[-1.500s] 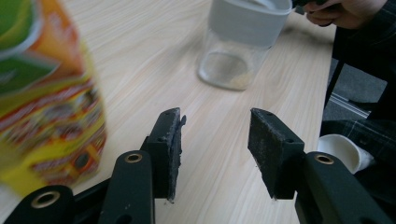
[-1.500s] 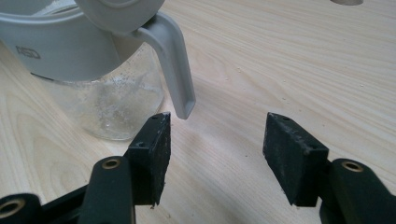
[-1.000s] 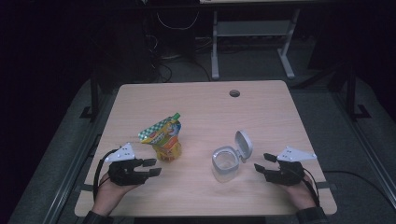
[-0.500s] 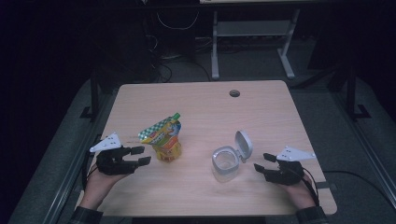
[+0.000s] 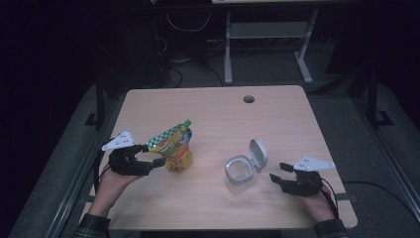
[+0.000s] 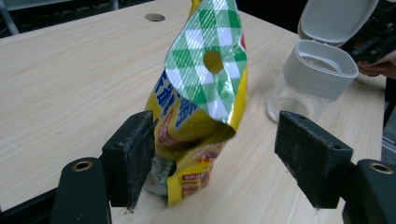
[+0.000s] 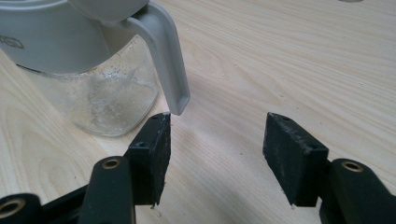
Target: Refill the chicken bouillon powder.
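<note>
A yellow snack pouch (image 5: 176, 147) with a green checked top stands upright left of the table's middle. My left gripper (image 5: 154, 154) is open at the pouch's left side. In the left gripper view the pouch (image 6: 201, 107) stands between the jaws of my left gripper (image 6: 222, 156), with the left pad (image 6: 140, 158) close against it and the right pad well apart. A clear jar (image 5: 239, 173) with a grey collar and a flipped-up lid (image 5: 258, 153) stands to the right. My right gripper (image 5: 278, 171) rests open just right of it. Its jaws (image 7: 223, 151) hold nothing, beside the jar (image 7: 93, 88) and its grey handle (image 7: 169, 79).
The wooden table (image 5: 223, 119) has a round cable hole (image 5: 248, 99) near its far edge. A metal-framed stand (image 5: 267, 34) and cables lie on the dark floor beyond. Both forearms enter from the table's near edge.
My left gripper has lifted away from the table's front and moved in on the pouch, its open jaws now on either side of it. The right gripper, jar and pouch have stayed still.
</note>
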